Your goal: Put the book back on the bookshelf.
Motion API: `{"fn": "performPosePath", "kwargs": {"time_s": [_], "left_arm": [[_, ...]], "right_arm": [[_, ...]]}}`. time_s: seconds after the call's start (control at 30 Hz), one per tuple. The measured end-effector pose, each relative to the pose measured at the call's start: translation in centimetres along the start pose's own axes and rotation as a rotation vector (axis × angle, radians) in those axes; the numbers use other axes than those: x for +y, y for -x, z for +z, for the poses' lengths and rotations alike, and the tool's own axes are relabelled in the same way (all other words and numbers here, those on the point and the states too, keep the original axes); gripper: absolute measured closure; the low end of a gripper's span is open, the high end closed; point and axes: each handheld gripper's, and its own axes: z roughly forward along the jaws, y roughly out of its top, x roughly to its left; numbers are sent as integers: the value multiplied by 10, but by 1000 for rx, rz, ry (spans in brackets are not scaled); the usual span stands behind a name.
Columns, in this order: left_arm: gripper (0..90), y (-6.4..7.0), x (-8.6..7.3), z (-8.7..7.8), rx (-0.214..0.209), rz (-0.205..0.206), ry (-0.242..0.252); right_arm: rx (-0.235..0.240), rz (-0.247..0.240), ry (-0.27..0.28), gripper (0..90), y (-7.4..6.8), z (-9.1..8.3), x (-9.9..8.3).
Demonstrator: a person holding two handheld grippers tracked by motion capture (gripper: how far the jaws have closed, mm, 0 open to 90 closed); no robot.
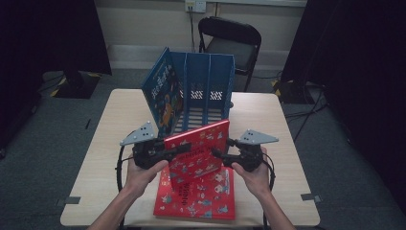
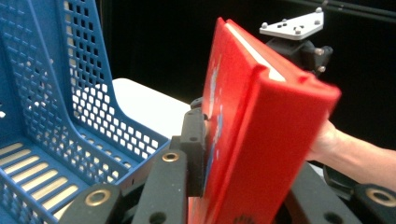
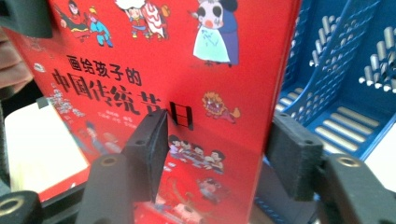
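Two grippers are applied to one red book (image 1: 198, 149), which is held upright and slightly tilted above the table (image 1: 105, 143), just in front of the blue rack (image 1: 208, 81). The left gripper (image 1: 178, 149) is clamped on the book's left edge; in the left gripper view its black jaws are pressed against the glossy hard cover near the squared spine (image 2: 275, 154), with white page edges visible at the top. The right gripper (image 1: 218, 154) is set on the book's right edge; in the right gripper view one padded jaw lies flat on the printed cover (image 3: 187, 84) and the other sits behind the edge, so the book is gripped between them. A second red book (image 1: 196, 199) lies flat on the pale wood-grain table directly below. The rack is rigid perforated plastic with slatted floors and three upright dividers. A blue illustrated book (image 1: 163, 91) stands in its leftmost compartment. A black folding chair (image 1: 234, 43) stands beyond the table.
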Motion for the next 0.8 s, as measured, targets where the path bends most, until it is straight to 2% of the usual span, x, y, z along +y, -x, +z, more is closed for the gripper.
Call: {"fn": "performPosePath", "kwargs": {"time_s": [0.13,0.17,0.23,0.3,0.43,0.5,0.7,0.73,0.8], "left_arm": [[749,4,-1,-2,-10,4,-13],[747,6,-2,-2,1,3,-9],[746,6,-2,-3,-12,7,-12],[744,10,-3,-2,0,-8,-9],[744,12,0,-3,15,-1,-35],[739,12,0,-3,12,-10,-32],[716,18,1,-3,-7,2,-50],[713,19,1,-3,-9,-8,-53],[706,23,2,-1,0,14,-61]], "right_arm": [[-1,-2,10,384,-5,-1,-1],[0,2,10,374,-7,-2,-1],[-6,-3,10,350,-9,-2,-2],[-10,-1,11,336,-11,-2,-2],[-3,-8,4,326,-10,0,-1],[-4,-12,4,326,-11,0,0],[16,-15,12,310,-10,-1,-2],[17,-17,17,296,-10,-1,-3],[29,-19,29,253,-11,-2,-2]]}}
